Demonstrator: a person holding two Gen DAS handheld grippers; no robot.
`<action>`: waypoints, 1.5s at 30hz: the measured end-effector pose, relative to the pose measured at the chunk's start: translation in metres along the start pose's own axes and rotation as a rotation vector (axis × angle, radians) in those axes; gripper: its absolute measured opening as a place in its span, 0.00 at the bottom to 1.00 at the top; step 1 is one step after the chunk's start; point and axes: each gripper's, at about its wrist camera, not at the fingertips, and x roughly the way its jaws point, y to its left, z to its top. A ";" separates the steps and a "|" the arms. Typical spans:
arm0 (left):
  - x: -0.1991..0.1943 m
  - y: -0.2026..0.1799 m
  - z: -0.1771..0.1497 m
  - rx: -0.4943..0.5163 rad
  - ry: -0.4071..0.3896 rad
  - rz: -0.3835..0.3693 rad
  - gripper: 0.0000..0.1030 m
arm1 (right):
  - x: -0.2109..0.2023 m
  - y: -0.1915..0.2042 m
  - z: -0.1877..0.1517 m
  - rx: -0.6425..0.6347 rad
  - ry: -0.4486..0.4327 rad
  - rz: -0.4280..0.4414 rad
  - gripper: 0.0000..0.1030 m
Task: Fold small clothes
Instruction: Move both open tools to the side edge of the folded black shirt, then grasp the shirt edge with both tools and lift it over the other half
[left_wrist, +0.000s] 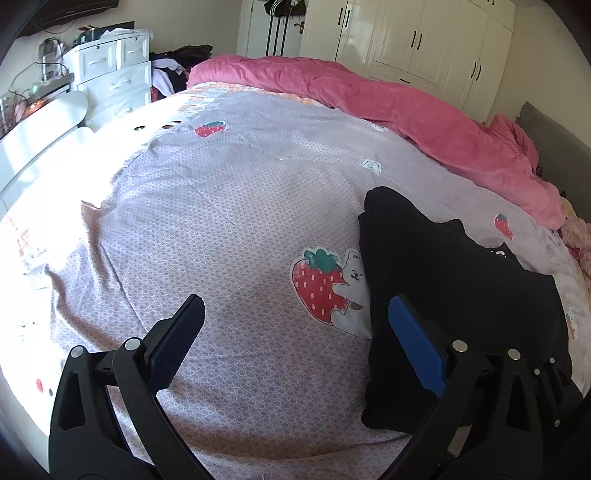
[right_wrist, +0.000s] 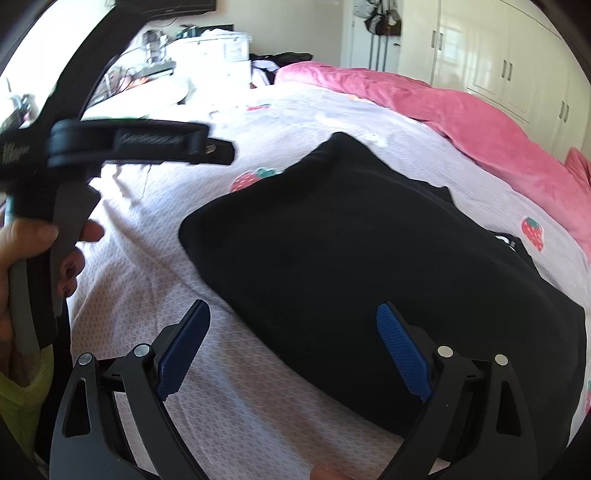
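A black garment (left_wrist: 458, 291) lies folded flat on the strawberry-print bedsheet (left_wrist: 221, 229), at the right of the left wrist view. My left gripper (left_wrist: 295, 325) is open and empty, just left of the garment's near left edge. In the right wrist view the garment (right_wrist: 369, 258) fills the middle. My right gripper (right_wrist: 293, 332) is open and empty above its near edge. The left gripper's body (right_wrist: 122, 144), held in a hand, shows at the left of that view.
A pink quilt (left_wrist: 406, 110) is bunched along the far side of the bed. A white drawer unit (left_wrist: 110, 77) and a cluttered desk stand at the far left. White wardrobes (left_wrist: 424, 40) line the back wall.
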 end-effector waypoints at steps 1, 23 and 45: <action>0.002 -0.001 0.001 0.003 0.004 -0.001 0.91 | 0.003 0.003 0.001 -0.012 0.001 -0.011 0.88; 0.037 -0.030 0.024 0.070 0.062 -0.023 0.91 | 0.027 0.013 0.015 -0.138 -0.086 -0.131 0.21; 0.086 -0.070 0.026 -0.156 0.279 -0.473 0.43 | -0.009 -0.031 0.004 0.053 -0.217 0.047 0.07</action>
